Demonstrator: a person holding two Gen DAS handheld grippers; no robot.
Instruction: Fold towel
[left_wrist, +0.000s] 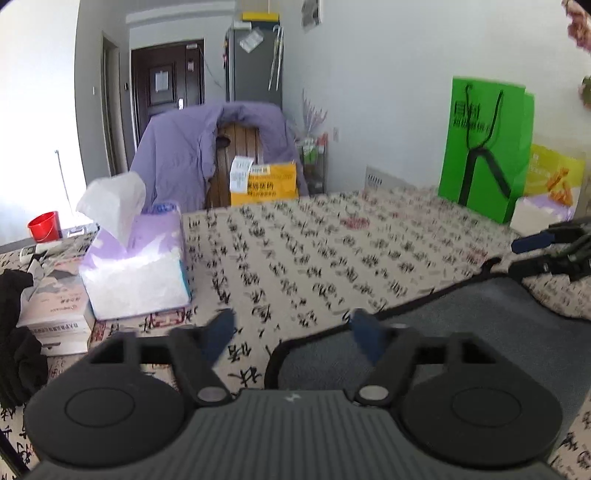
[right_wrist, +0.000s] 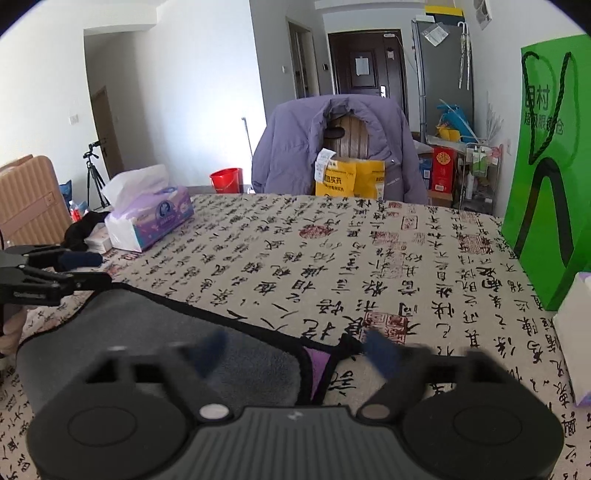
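Note:
A grey towel with a black border lies on the calligraphy-print tablecloth. In the right wrist view the towel shows a purple underside at its near right corner. My left gripper is open, above the towel's left corner and the cloth, holding nothing. My right gripper is open over the towel's right corner, empty. Each gripper also shows in the other view: the right one at the far right edge, the left one at the far left edge, both with fingers apart.
A purple tissue box and stacked books sit on the table's left. A green paper bag stands at the back right, with a white box near it. A chair with a purple jacket stands beyond the far edge.

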